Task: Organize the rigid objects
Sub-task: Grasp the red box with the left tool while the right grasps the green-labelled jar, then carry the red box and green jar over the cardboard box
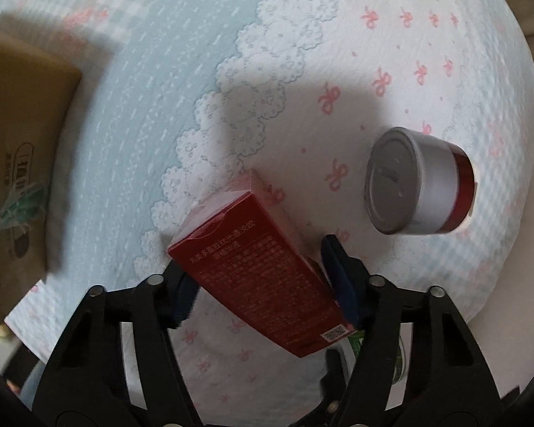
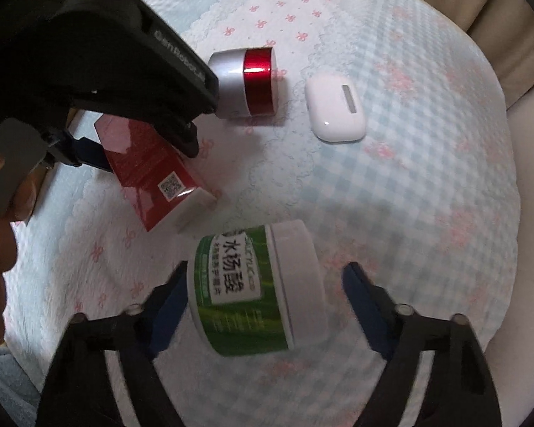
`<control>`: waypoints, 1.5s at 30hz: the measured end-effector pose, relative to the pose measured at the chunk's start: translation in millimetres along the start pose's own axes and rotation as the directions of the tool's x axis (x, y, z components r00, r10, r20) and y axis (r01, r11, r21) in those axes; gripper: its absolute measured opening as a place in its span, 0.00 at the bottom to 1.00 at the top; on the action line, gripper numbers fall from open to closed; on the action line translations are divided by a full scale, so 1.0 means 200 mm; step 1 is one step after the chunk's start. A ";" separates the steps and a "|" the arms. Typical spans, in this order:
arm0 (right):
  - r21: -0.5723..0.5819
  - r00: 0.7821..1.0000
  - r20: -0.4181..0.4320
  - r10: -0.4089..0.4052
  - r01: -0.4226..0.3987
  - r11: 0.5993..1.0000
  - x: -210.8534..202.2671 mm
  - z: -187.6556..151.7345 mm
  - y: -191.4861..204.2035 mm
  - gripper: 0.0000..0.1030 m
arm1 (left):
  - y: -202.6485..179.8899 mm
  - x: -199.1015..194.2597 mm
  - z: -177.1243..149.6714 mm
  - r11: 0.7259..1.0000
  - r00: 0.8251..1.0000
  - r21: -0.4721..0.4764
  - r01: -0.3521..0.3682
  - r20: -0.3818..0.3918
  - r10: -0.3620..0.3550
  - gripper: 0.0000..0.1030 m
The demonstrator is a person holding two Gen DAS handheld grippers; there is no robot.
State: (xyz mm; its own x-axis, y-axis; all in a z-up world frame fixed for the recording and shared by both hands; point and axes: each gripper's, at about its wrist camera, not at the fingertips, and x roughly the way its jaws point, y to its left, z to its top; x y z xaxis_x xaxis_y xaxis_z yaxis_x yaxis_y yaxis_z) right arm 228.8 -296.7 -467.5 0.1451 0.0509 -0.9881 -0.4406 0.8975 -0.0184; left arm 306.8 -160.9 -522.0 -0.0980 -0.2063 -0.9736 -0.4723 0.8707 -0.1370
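A red carton with white print sits slanted on the quilt between the fingers of my left gripper, and both blue pads press its sides. In the right wrist view the same carton shows its code label. A green jar with a white lid lies on its side between the fingers of my right gripper. The left pad is at the jar's base, and a gap remains between the right pad and the lid.
A red-and-silver jar lies on its side beyond the carton, also seen as the jar. A white earbud case rests to its right. A cardboard box stands at the left. A beige cushion borders the quilt.
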 end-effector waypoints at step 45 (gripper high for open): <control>0.132 0.931 0.359 0.069 -0.124 0.983 -1.15 0.10 0.44 0.53 | 0.85 -1.48 -0.59 0.963 0.845 0.261 0.065 0.499 -0.192 0.37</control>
State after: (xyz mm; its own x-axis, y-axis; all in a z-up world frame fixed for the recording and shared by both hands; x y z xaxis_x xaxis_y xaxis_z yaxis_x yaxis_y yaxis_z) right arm 173.7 -220.9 -238.1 0.4227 0.2667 -0.8661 -0.3339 0.9343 0.1248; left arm 153.1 -4.9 -234.7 0.4450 -0.1189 -0.8876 -0.2327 0.9418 -0.2428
